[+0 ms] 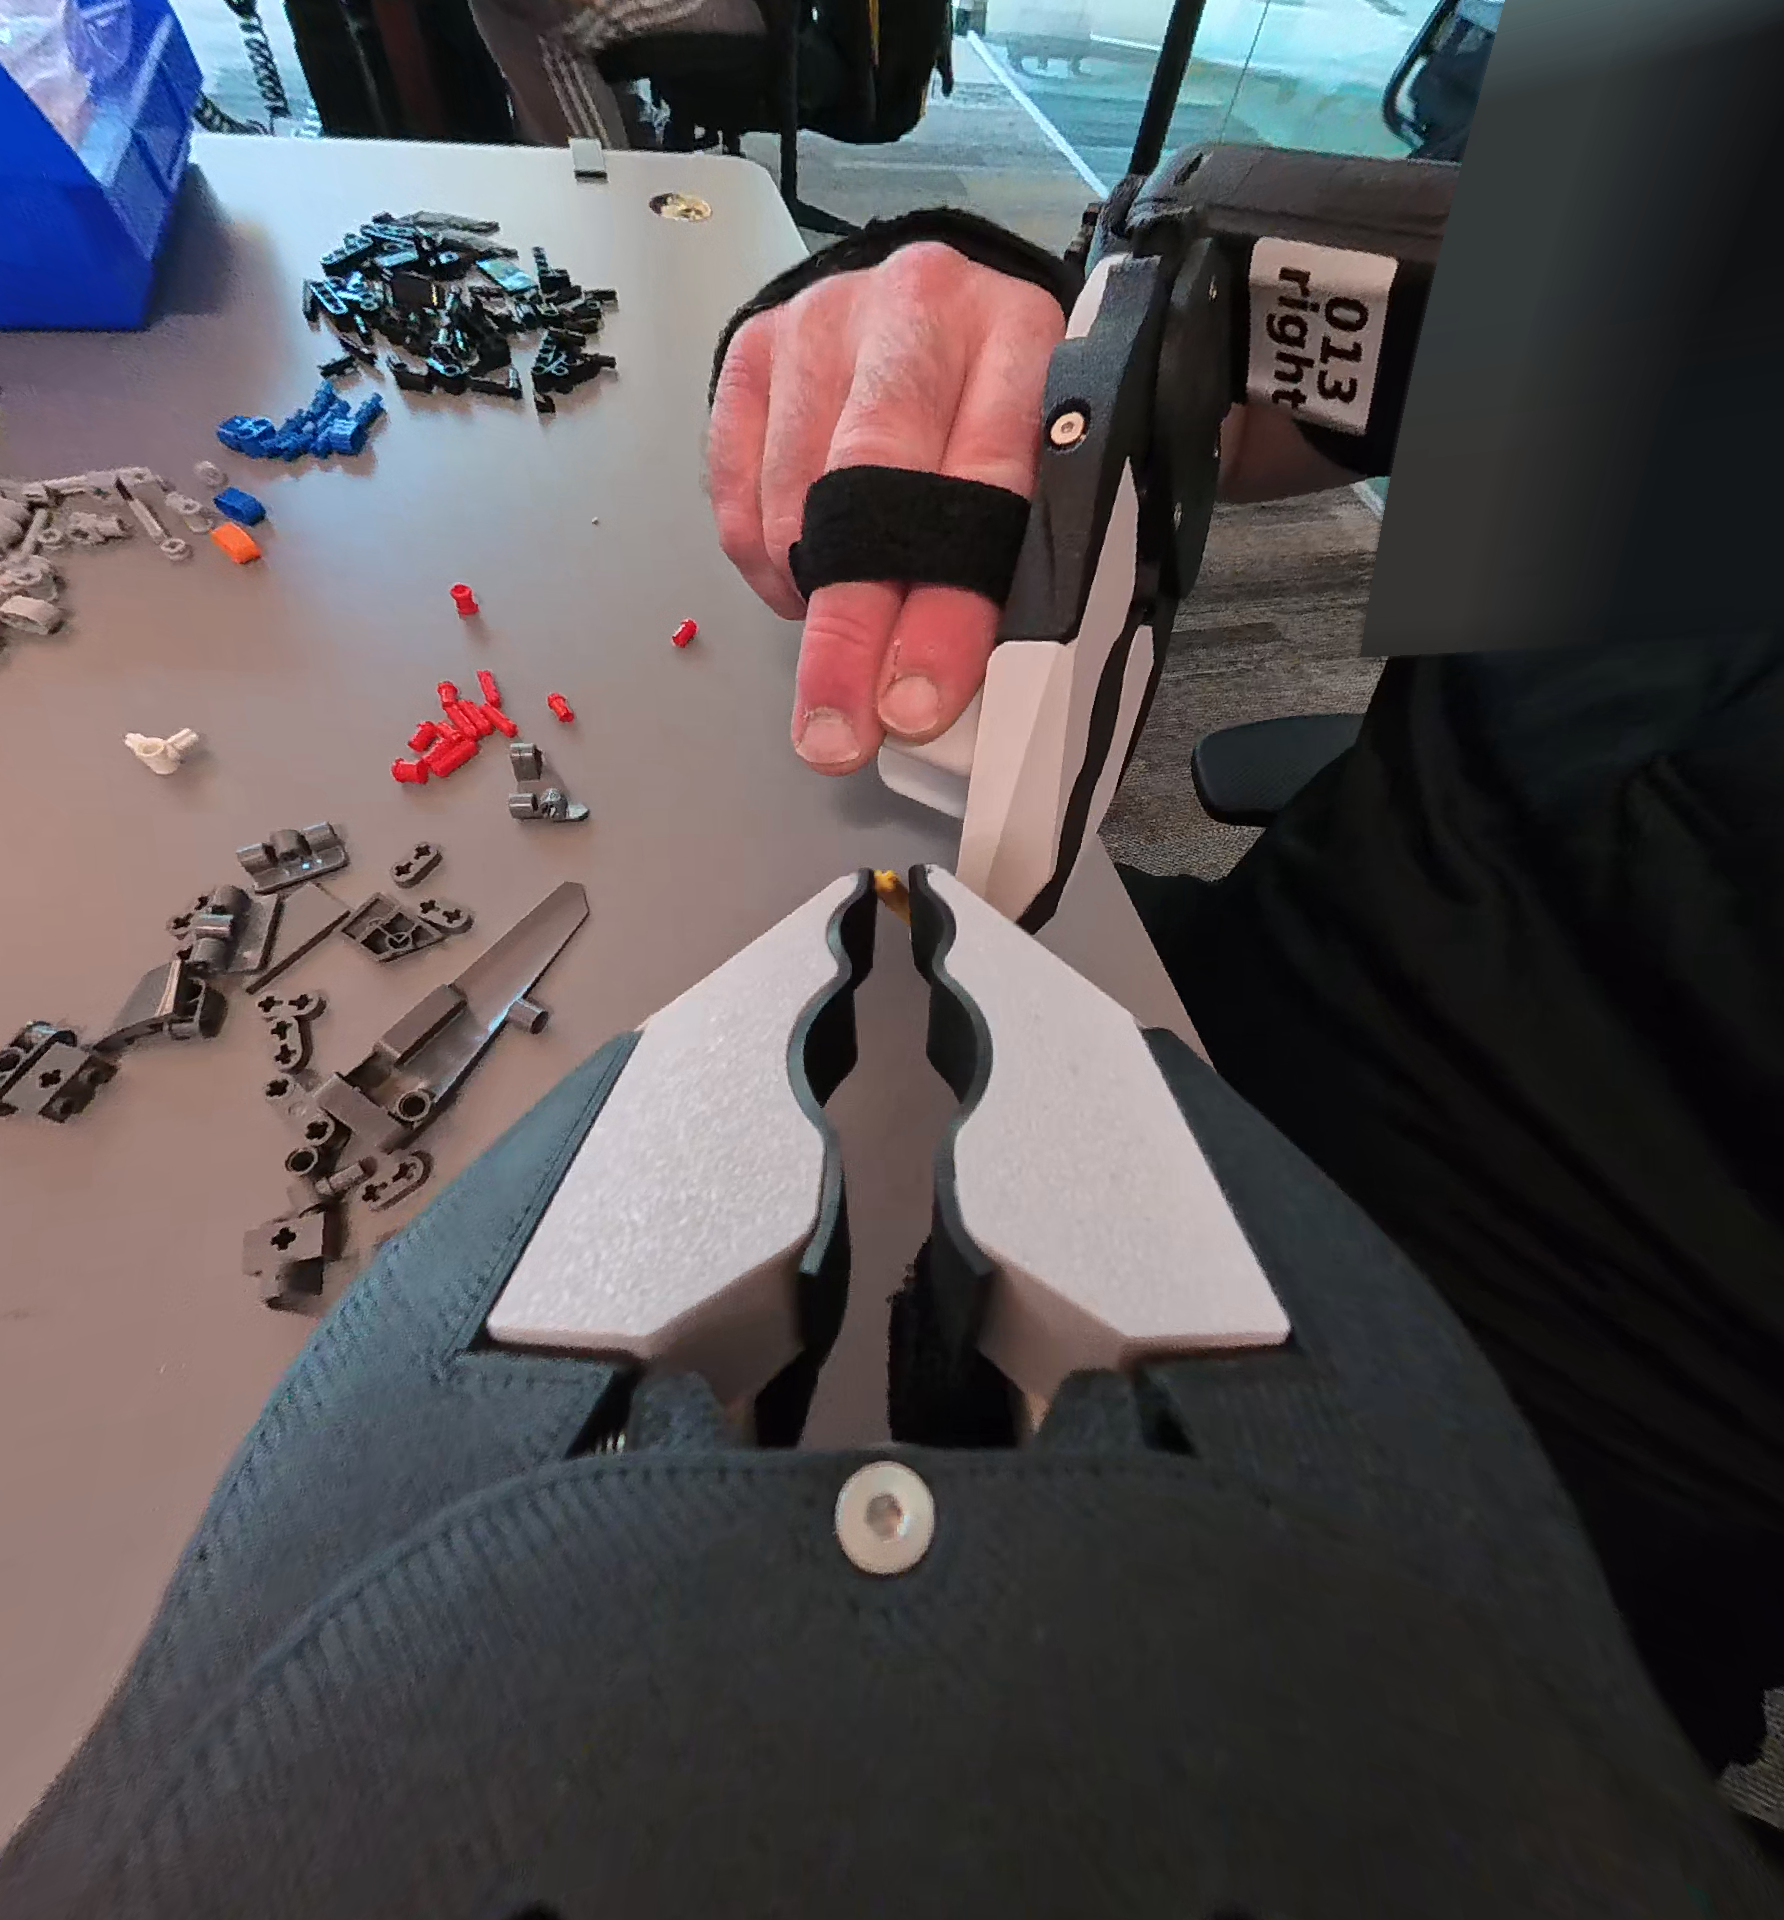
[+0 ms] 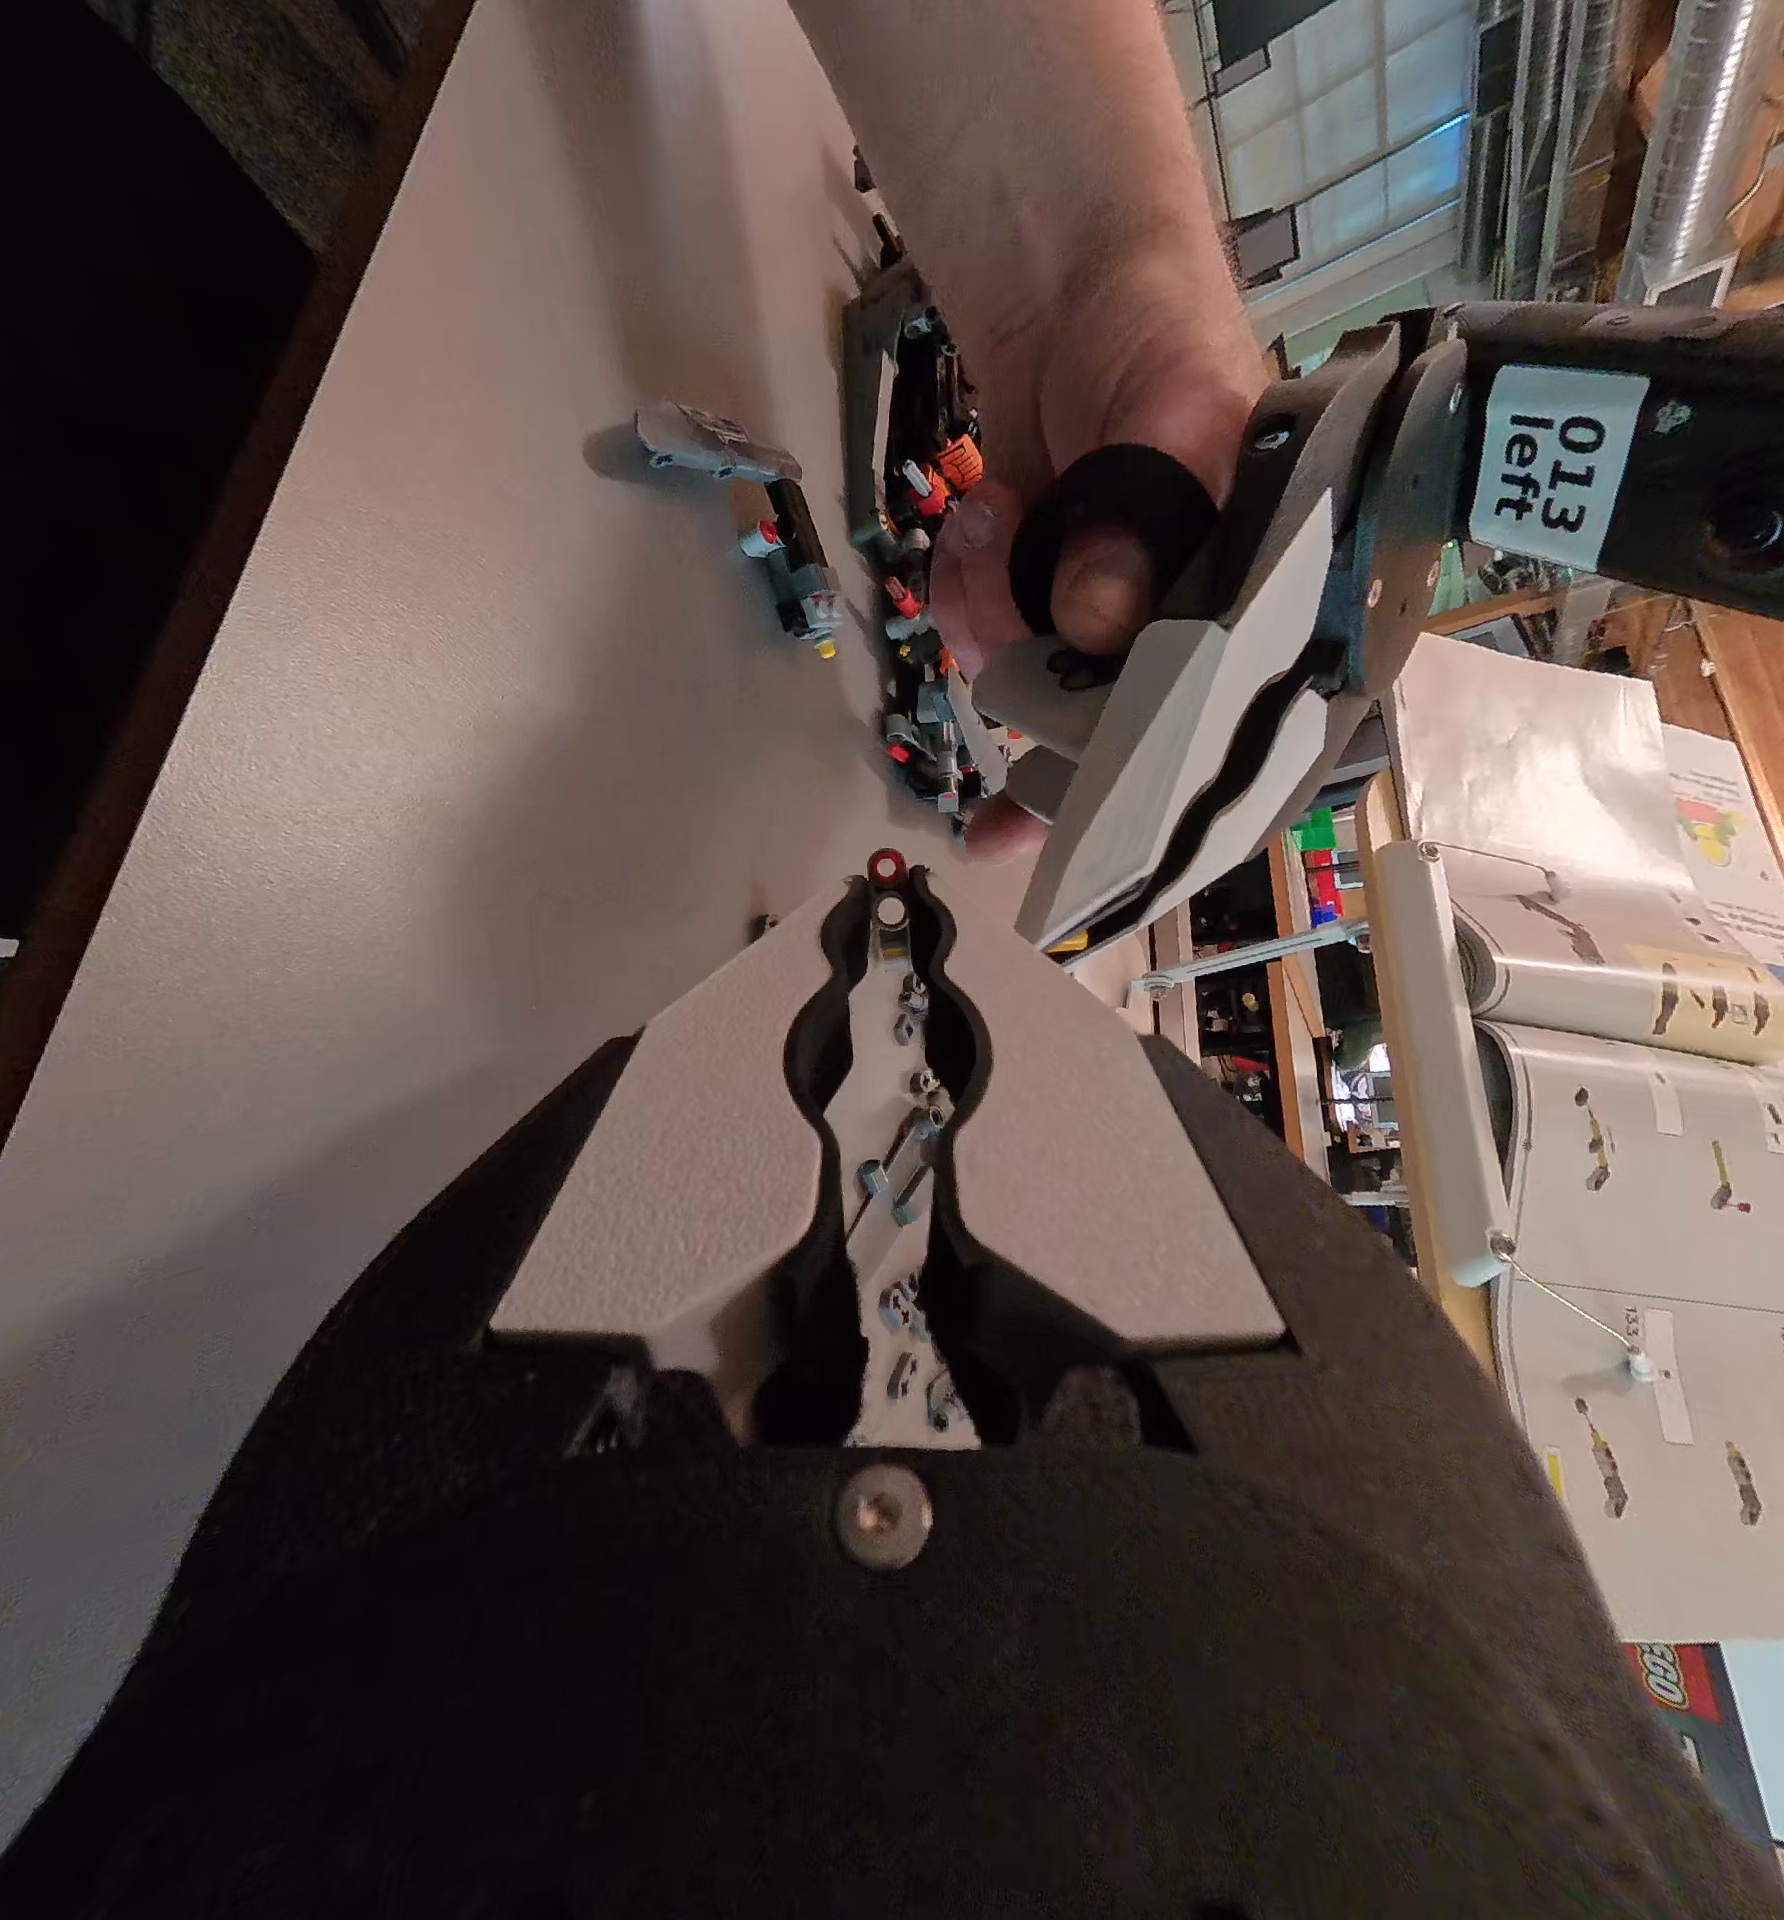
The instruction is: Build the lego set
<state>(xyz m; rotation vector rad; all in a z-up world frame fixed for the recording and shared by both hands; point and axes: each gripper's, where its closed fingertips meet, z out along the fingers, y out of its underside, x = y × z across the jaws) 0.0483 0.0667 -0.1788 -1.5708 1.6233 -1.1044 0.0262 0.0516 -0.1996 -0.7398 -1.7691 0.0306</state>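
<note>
In the left wrist view my left gripper (image 1: 890,891) is shut on a small yellow piece (image 1: 888,889), pinched at the very fingertips above the grey table (image 1: 607,582). The right wrist view shows the same gripper (image 2: 1059,940) with a bit of yellow (image 2: 1073,941) at its tip. My right gripper (image 2: 888,904) is shut on a small grey piece with holes (image 2: 889,930) that has a red ring (image 2: 887,864) at its far end. The right gripper (image 1: 1028,909) points down just right of the left fingertips, close to them.
Loose pieces lie in sorted piles: black (image 1: 462,301), blue (image 1: 296,426), red pins (image 1: 457,732), dark grey (image 1: 348,1039) and light grey (image 1: 5,561). A blue box (image 1: 46,156) stands at the back left. A partly built model (image 2: 909,499) and an open instruction booklet (image 2: 1646,1247) are nearby. My left and right fingertips are right by each other.
</note>
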